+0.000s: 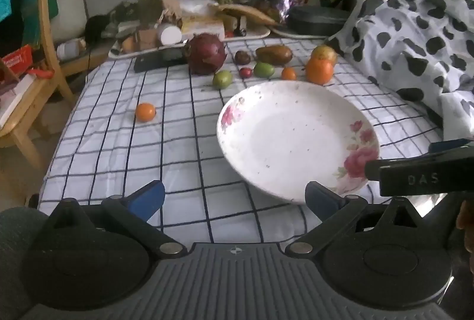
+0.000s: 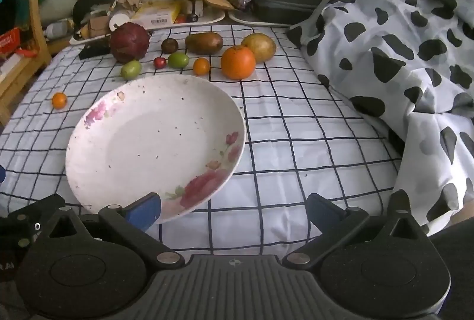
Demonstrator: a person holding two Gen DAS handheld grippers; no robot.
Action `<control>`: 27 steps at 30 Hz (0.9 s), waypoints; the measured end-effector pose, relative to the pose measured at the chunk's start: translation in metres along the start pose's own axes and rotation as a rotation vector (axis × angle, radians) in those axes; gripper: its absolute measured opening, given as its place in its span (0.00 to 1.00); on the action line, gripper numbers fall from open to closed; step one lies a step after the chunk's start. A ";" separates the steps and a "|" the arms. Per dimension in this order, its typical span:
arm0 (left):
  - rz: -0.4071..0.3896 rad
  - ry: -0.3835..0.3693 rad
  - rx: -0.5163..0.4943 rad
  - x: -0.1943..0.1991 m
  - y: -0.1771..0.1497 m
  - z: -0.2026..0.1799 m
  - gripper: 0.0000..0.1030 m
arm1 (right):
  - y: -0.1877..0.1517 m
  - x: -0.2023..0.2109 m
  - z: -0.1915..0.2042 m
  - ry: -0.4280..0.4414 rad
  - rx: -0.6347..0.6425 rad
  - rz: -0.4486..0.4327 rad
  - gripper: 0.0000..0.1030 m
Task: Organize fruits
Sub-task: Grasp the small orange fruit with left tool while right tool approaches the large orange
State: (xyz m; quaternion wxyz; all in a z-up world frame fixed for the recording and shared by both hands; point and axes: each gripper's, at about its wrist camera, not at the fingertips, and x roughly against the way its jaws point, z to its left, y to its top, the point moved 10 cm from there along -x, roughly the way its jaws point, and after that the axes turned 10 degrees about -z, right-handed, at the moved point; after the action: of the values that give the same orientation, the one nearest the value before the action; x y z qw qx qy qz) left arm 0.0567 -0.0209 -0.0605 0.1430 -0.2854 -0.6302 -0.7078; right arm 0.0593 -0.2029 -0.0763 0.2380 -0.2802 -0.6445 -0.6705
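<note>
A white floral plate (image 1: 296,139) (image 2: 148,148) lies on the checked cloth. Beyond it sit several fruits: a dark red dragon fruit (image 1: 206,53) (image 2: 129,42), two green fruits (image 1: 222,79) (image 1: 264,70), a big orange (image 1: 319,70) (image 2: 238,62), a brown mango (image 1: 274,54) (image 2: 204,43), a yellow mango (image 2: 260,47), a small red fruit (image 2: 159,62), and small oranges (image 1: 145,112) (image 2: 59,100) (image 2: 201,66). My left gripper (image 1: 235,200) is open, low before the plate's left front. My right gripper (image 2: 234,209) is open at the plate's right front, and shows at the right edge of the left wrist view (image 1: 420,172).
A cow-print blanket (image 2: 400,53) is heaped on the right. Trays of clutter, boxes and plant pots (image 1: 192,24) line the back edge. A wooden chair (image 1: 35,53) stands at the left. A dark phone-like object (image 1: 157,61) lies by the dragon fruit.
</note>
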 end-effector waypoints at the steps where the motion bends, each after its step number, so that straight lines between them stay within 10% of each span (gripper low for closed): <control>1: -0.007 0.000 -0.006 0.001 0.001 -0.001 1.00 | 0.001 0.002 -0.001 0.002 -0.007 -0.004 1.00; 27: -0.024 -0.020 0.006 -0.011 0.013 0.015 1.00 | 0.028 -0.002 -0.014 0.005 -0.083 -0.080 1.00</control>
State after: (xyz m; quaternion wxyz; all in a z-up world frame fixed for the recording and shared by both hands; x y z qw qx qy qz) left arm 0.0760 -0.0098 -0.0556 0.1288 -0.2844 -0.6372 -0.7046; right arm 0.0795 -0.2184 -0.0573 0.2008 -0.2619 -0.6263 -0.7063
